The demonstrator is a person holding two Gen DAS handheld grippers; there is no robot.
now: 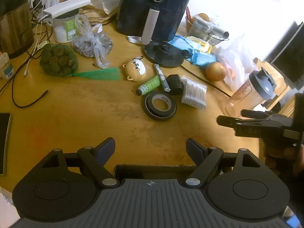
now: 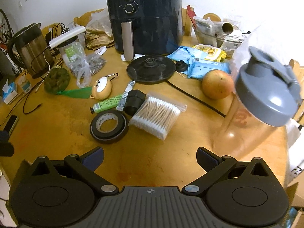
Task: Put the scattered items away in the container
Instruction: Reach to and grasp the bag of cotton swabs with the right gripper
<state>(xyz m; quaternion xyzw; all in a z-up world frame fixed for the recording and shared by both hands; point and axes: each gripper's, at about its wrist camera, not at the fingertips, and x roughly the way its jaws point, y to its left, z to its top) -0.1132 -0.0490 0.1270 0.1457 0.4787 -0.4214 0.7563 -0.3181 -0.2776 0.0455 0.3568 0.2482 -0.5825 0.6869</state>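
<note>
While both grippers, left (image 1: 151, 148) and right (image 2: 150, 158), hang spread and empty above the table (image 2: 171, 163), we eye the tape roll (image 2: 108, 126) lying flat mid-table, touching the cotton-swab bag (image 2: 156, 114). We judge the roll light and stiff, best pinched across its rim; the bag is soft, likely slippery.

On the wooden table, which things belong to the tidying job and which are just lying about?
Probably the job, the loose cluster at centre:
black tape roll
bag of cotton swabs
green tube
small black box
bear-shaped tan pouch
patterned stick

Probably just lying about:
black air fryer
steel kettle
round black kettle base
apple
grey-lidded clear shaker bottle
</note>
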